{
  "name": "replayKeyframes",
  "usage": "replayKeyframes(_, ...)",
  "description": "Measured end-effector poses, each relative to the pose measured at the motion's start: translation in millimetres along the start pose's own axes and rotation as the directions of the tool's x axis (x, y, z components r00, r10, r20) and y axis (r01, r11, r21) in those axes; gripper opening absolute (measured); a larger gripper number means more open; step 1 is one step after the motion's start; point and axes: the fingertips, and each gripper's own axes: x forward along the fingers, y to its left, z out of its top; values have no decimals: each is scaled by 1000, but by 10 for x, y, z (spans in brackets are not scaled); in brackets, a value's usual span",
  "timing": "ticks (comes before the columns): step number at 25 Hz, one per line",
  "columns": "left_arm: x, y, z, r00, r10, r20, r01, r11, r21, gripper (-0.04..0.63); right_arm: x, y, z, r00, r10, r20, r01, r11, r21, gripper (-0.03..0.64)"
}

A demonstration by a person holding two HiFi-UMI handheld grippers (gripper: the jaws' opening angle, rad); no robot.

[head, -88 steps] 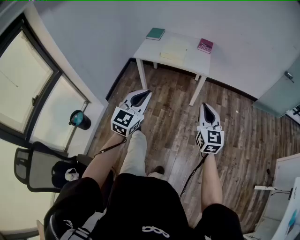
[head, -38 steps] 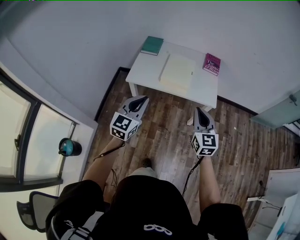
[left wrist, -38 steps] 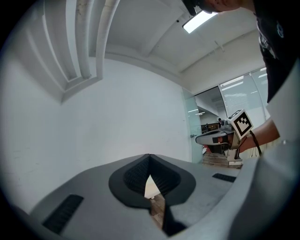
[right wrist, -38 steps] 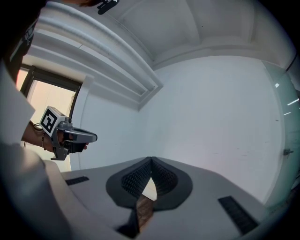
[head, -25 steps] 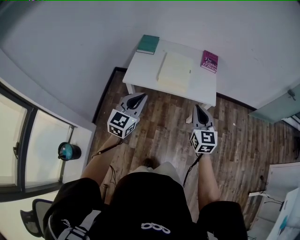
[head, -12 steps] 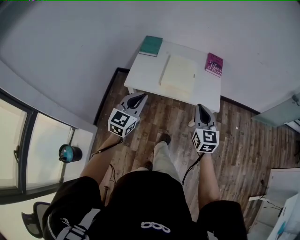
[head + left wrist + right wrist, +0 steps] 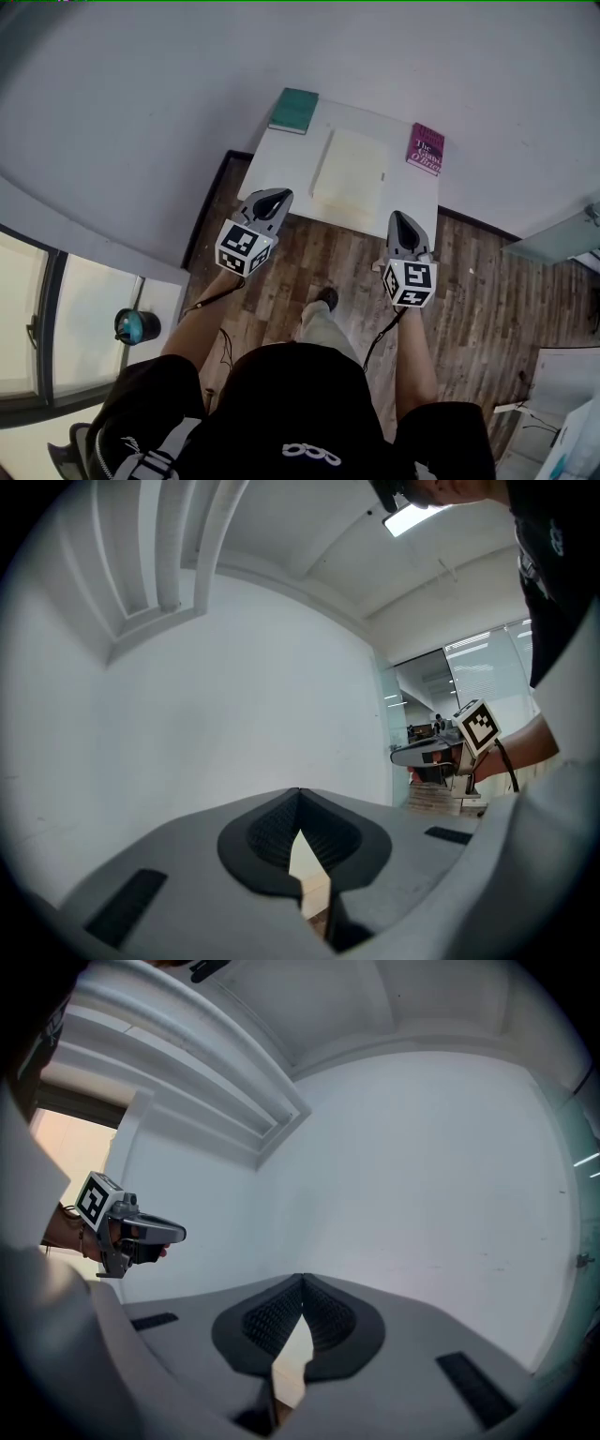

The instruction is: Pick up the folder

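Observation:
A pale cream folder [image 7: 349, 170] lies flat in the middle of a small white table [image 7: 281, 169] against the wall. My left gripper [image 7: 277, 196] hangs shut and empty just short of the table's near left edge. My right gripper [image 7: 404, 221] is shut and empty too, over the table's near right corner. Both point toward the wall, level with each other. In the left gripper view my left gripper [image 7: 300, 794] faces a blank white wall, with the right gripper [image 7: 441, 752] off to its side. In the right gripper view my right gripper [image 7: 302, 1281] faces the same wall.
A green book [image 7: 293, 110] lies at the table's far left corner and a magenta book [image 7: 427, 148] at its far right. Wood plank floor [image 7: 487, 291] runs below. A window [image 7: 37, 309] and a dark round object [image 7: 137, 325] are at the left. The person's leg and shoe [image 7: 323, 302] are between the grippers.
The person has walked toward the table; it has grown larger and closer in the head view. Both grippers now reach its near edge, still shut.

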Motion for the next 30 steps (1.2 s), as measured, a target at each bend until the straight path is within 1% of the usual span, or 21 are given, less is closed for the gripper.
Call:
replayKeyframes(8,665,242,134,1000,3,2,-3,1000,0,21,512,-474,97,1000,0,-2,0,1000,5,23)
replayKeyframes(14,1088,326,194,1000,0,-13,0,1000,4,21,817,-779,136,1000,24,8,-24,1000,7,23)
replayKeyframes(21,1557,381,281,1000,-10,-20,11,1000,18,21,1064,-1153,158,1000,6,30,-7,999,33,23)
replayKeyframes(25,1789,380,295,1000,-19,-25,19,1000,14,21,1181,-1311,110,999,0,33,-2,999,51,23)
replayKeyframes(30,1954,396,286,999,-22,-25,22,1000,-9,21,1291,-1397,34,1000,4,24,-5,998,63,23)
